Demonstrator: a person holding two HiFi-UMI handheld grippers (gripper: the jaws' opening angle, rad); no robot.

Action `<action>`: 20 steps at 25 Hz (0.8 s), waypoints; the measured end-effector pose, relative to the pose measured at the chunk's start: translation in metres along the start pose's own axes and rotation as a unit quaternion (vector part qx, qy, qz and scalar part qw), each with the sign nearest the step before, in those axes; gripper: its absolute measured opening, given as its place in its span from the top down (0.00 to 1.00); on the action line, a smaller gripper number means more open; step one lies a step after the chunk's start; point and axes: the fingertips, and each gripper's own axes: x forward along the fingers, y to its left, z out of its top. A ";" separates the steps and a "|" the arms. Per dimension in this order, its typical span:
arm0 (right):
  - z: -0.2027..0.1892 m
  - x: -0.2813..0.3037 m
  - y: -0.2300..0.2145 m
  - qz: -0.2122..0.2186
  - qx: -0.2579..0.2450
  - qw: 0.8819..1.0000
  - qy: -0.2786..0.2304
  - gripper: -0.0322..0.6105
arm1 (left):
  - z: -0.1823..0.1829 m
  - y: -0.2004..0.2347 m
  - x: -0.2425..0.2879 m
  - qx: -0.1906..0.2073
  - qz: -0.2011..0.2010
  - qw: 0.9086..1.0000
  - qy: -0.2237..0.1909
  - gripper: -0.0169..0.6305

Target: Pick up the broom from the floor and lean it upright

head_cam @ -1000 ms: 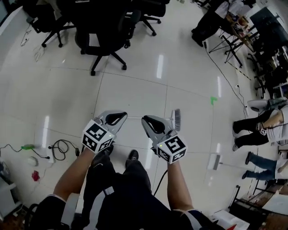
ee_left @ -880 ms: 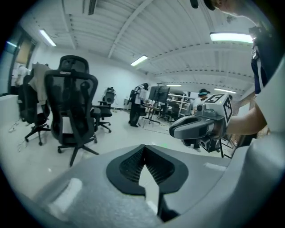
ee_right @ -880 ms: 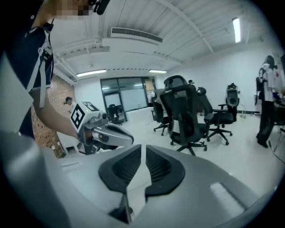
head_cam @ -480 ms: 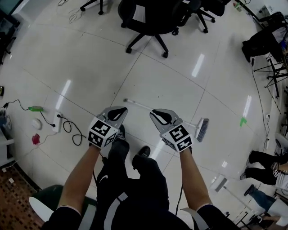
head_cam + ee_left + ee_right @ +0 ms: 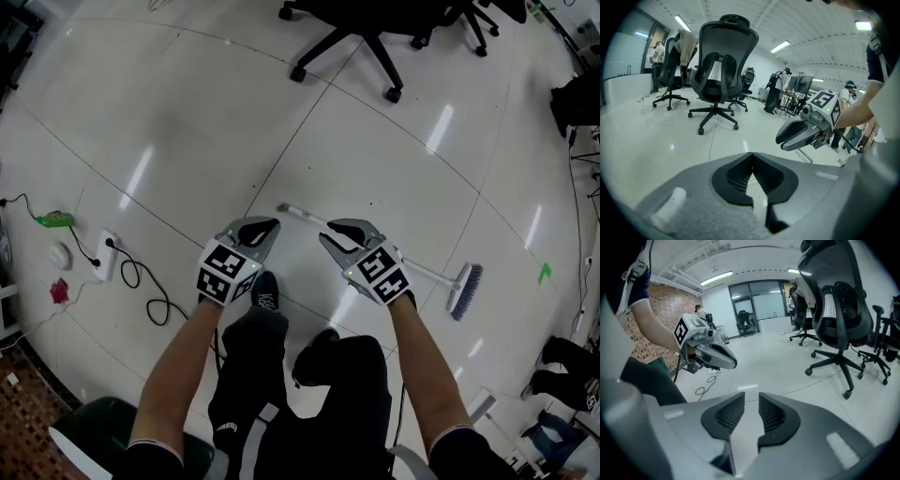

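Broom down, both grippers over it: the broom (image 5: 424, 270) lies flat on the glossy tiled floor (image 5: 169, 141), out in the open and well away from any edge of it. Its handle (image 5: 300, 215) runs from a bare tip just ahead of my left gripper (image 5: 267, 225), under my right gripper (image 5: 345, 228), to the brush head (image 5: 466, 289) off to my right.

My left jaws are pressed together with nothing in them. My right jaws have just been opening and stand a little apart, with only floor showing between them. Neither pair appears to touch the broom.

I judge it a light, stiff pole, heavier at the brush end. The thin smooth handle may roll on the tile or slide in a loose grip. The handle is the place to take it, jaws set square across it: right toward the brush, left nearer the tip. The left jaws must part first.

Ahead the floor is open, and the office chairs (image 5: 366, 37) stand well apart on the far side. A power strip (image 5: 105, 255) and its cable (image 5: 141, 281) lie toward the floor's left side. My shoes (image 5: 267, 298) are just behind the handle, and someone's legs (image 5: 562, 356) show far right. Nothing to lean the broom against shows in the head view.
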 end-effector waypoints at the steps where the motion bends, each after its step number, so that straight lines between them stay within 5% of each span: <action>1: -0.012 0.015 -0.005 0.003 -0.003 1.000 0.006 0.81 | -0.012 0.009 0.011 0.004 0.002 1.000 0.003 0.97; 13: -0.145 0.171 -0.059 0.036 -0.019 0.997 0.066 0.79 | -0.139 0.083 0.121 0.022 0.009 1.000 0.019 0.97; 20: -0.214 0.237 -0.065 0.059 -0.041 0.989 0.126 0.76 | -0.179 0.098 0.134 -0.015 0.030 0.999 0.029 0.97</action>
